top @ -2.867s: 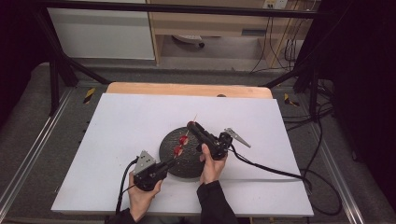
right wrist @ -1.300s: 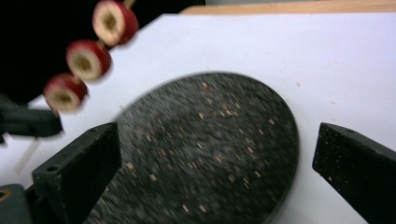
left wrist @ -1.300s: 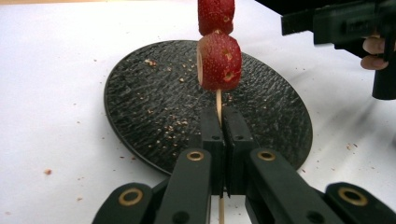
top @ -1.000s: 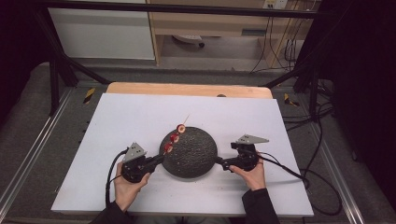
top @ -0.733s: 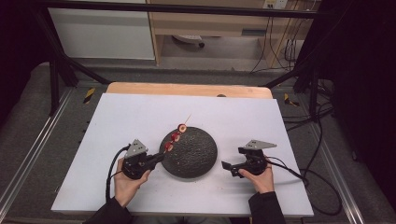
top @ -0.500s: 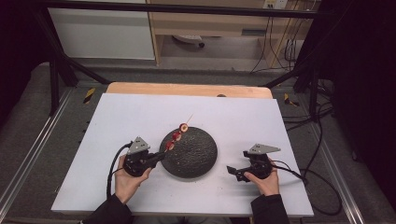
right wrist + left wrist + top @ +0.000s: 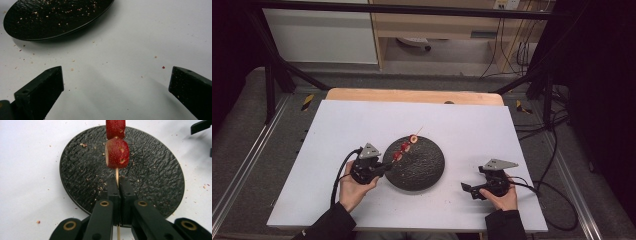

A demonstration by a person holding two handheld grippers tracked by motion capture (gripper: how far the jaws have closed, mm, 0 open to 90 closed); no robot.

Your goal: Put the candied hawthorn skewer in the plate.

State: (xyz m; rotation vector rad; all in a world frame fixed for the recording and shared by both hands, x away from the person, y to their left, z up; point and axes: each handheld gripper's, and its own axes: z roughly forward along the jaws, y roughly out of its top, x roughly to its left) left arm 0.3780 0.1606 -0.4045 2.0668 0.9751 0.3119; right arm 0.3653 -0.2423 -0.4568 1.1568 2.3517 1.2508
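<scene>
A thin wooden skewer (image 7: pixel 406 146) carries three red strawberry pieces (image 7: pixel 117 152) and slants up over the left part of a round black textured plate (image 7: pixel 424 172). My left gripper (image 7: pixel 387 166) sits at the plate's left rim, shut on the skewer's bare lower end (image 7: pixel 117 173). In the left gripper view the jaws (image 7: pixel 119 185) meet tightly around the stick above the plate (image 7: pixel 155 170). My right gripper (image 7: pixel 465 189) rests low to the right of the plate, apart from it. Its jaws (image 7: pixel 117 82) stand wide open with nothing between them, and the plate's edge (image 7: pixel 50 20) lies ahead.
The white table sheet (image 7: pixel 332 130) is sprinkled with small crumbs (image 7: pixel 72 69) around the plate. A wooden strip (image 7: pixel 412 96) runs along the back edge. Cables (image 7: pixel 557 200) trail off the right side, and black frame bars (image 7: pixel 272 85) stand at the left.
My right gripper has drawn away from the plate's right rim, moving right and toward the front edge. The left gripper with the skewer has shifted slightly.
</scene>
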